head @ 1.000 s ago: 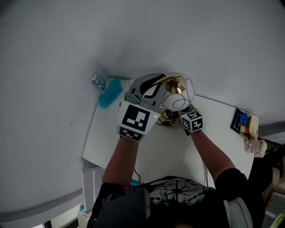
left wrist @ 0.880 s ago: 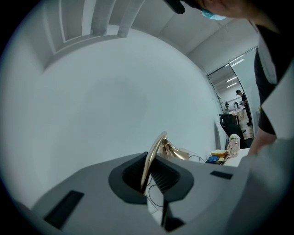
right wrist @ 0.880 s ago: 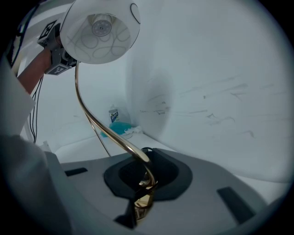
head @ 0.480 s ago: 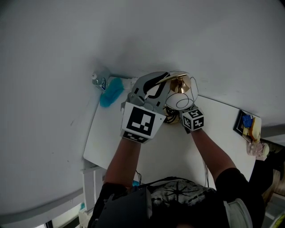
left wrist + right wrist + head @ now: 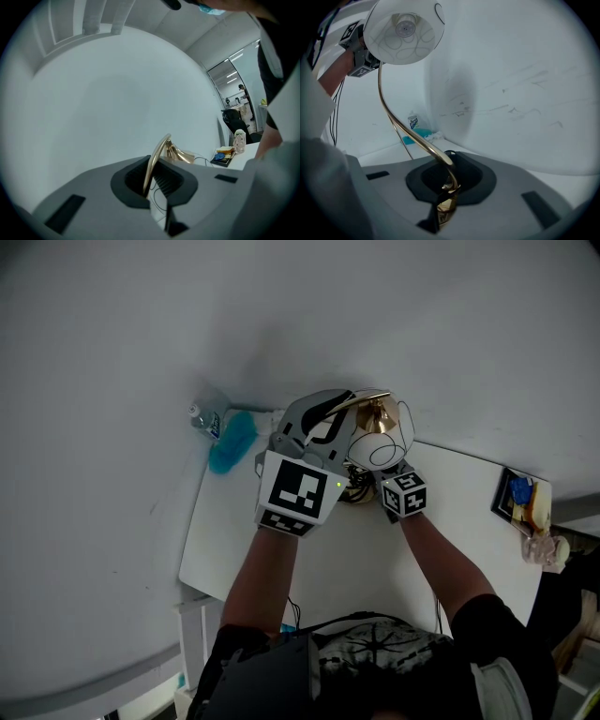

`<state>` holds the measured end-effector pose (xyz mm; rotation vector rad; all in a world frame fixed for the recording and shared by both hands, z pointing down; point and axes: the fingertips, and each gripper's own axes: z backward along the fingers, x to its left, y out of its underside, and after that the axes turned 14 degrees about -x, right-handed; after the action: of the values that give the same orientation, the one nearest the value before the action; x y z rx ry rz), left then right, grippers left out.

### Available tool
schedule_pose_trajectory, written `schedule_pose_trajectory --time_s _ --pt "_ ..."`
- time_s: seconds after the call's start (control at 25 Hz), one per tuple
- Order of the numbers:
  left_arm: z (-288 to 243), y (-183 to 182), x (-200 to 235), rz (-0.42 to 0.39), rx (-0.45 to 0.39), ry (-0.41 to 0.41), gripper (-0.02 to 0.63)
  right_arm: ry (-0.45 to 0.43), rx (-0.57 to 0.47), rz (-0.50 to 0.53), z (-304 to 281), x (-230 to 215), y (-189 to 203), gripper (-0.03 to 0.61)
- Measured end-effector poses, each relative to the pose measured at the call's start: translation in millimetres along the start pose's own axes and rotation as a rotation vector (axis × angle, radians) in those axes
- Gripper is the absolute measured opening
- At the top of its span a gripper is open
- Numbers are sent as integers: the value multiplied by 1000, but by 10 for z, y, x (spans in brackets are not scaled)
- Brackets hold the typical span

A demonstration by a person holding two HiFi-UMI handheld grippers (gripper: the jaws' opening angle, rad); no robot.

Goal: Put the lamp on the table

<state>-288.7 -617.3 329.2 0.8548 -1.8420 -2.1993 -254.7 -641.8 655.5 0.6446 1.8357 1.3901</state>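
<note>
The left tool is pinching nearly shut on the upper curve of the brass gooseneck lamp with a white dome shade. The thin gold arm is running up between its dark pads and arching away ahead of it. The right tool is likewise gripping almost closed, biting on the lower end of the same stem where it is meeting a brass joint. From there the stem is sweeping up and over that tool to the white shade hanging above it.

In the head view the lamp is sitting between the two tools, just beyond their tips and close to the pale wall. The white rectangular tabletop is lying beneath and behind them. The brass base seems to be tucked low between the tools, but whether it is already resting on the tabletop I cannot tell.

Several risks are showing:
- **Slipping stem:** both grips are acting on a slim, smooth, round rod, so the top-heavy shade could swing the lamp round inside the pads or let it slide.
- **Tipping or bending:** opening one tool before the base is bearing flat could tip the lamp, and uneven pulls could bend the stem.
- **Things nearby:** the shade is riding near the wall, and a small clear bottle and a blue cloth are lying off beyond the left tool.
- **Snagging cord:** a thin dark cord is trailing back past the right tool and might snag.
</note>
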Motion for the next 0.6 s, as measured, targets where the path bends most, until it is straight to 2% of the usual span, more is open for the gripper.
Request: schedule_pose_trajectory --time_s 0.6 --pt "-77 90 -85 15 19 62 23 18 -2 -7 -34 -19 125 23"
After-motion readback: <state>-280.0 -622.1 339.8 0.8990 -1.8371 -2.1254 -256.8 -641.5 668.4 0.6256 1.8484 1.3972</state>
